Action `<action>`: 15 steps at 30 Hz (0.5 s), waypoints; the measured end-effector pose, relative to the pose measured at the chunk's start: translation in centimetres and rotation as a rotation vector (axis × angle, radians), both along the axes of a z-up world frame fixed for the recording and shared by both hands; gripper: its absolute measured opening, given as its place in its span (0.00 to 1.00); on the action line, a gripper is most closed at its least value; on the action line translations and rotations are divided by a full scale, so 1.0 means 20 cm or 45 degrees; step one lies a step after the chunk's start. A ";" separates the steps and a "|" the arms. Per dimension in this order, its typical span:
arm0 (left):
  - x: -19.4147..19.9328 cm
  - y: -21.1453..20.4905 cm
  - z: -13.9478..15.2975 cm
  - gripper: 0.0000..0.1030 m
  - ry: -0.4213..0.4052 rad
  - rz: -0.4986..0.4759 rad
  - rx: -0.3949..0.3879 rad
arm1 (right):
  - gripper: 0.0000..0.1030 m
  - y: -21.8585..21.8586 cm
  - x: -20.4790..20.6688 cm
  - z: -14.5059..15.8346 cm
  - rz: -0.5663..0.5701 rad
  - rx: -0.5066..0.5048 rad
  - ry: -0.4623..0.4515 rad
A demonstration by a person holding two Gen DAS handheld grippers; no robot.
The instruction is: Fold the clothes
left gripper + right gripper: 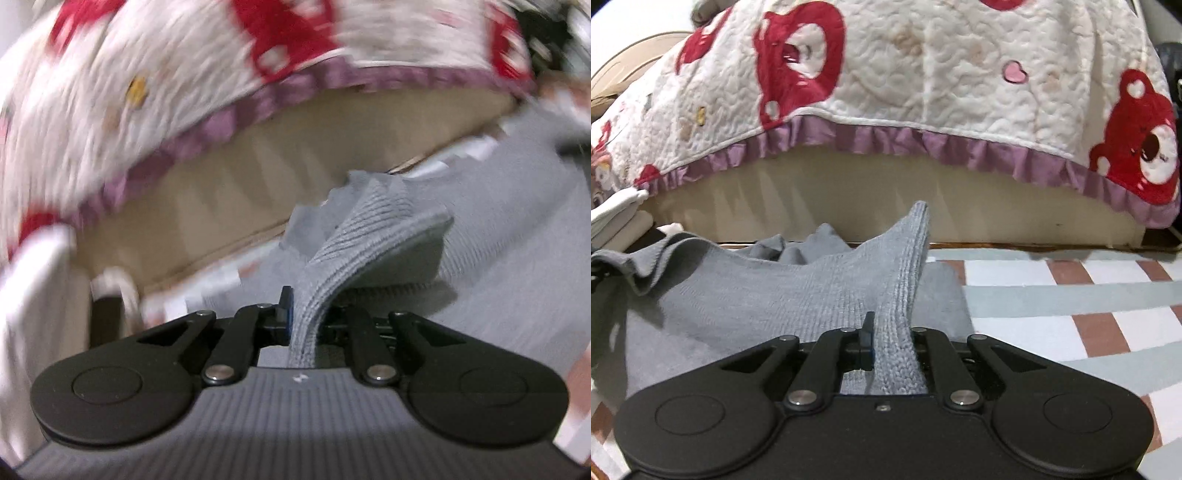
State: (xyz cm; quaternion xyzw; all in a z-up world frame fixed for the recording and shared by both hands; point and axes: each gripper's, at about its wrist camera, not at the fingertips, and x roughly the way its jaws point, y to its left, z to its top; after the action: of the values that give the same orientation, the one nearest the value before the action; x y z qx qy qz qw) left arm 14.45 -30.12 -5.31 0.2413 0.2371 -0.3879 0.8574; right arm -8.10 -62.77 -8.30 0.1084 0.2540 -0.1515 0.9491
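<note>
Left gripper point(304, 325) is pinching a ribbed edge of the grey knit sweater point(369, 229), jaws nearly closed with only the fabric between them. The pinched strip is rising from the jaws in a raised fold, with the sweater's body spreading off to the right across the checked mat point(218, 284). This view is blurring heavily.

Right gripper point(886, 350) is gripping another edge of the same sweater point(768, 295), jaws drawn almost together on the knit. The fabric is peaking up from the jaws into a point, then sloping down leftward, where it is bunching into folds at the far left. The rest is lying on the mat point(1071, 295), whose white, pale green and brick-red squares are showing bare to the right.

Behind the sweater, a quilted white bedspread point(923, 74) with red bear prints and a purple ruffle point(886, 138) is hanging over a beige bed base point(849, 199). White folded cloth point(617, 218) is sitting at the far left, beside the bed.
</note>
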 end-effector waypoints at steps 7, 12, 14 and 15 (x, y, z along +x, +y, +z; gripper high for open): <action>0.13 -0.02 0.09 0.08 -0.098 0.103 -0.117 | 0.06 -0.08 0.24 0.17 0.047 -0.092 -0.042; 0.41 -0.08 0.07 0.08 -0.140 0.201 -0.140 | 0.06 -0.27 0.55 0.23 0.070 -0.065 0.018; 0.59 -0.12 0.03 0.10 -0.129 0.258 -0.081 | 0.06 -0.31 0.68 0.19 0.078 -0.093 0.055; 0.68 -0.13 -0.01 0.17 -0.069 0.305 -0.040 | 0.07 -0.33 0.75 0.15 0.093 -0.089 0.076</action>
State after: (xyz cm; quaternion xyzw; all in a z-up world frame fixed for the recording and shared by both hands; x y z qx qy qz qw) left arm 28.02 -32.63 -5.61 0.2081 0.2351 -0.2797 0.9073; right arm 6.87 -69.33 -5.31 0.0613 0.2806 -0.1286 0.9492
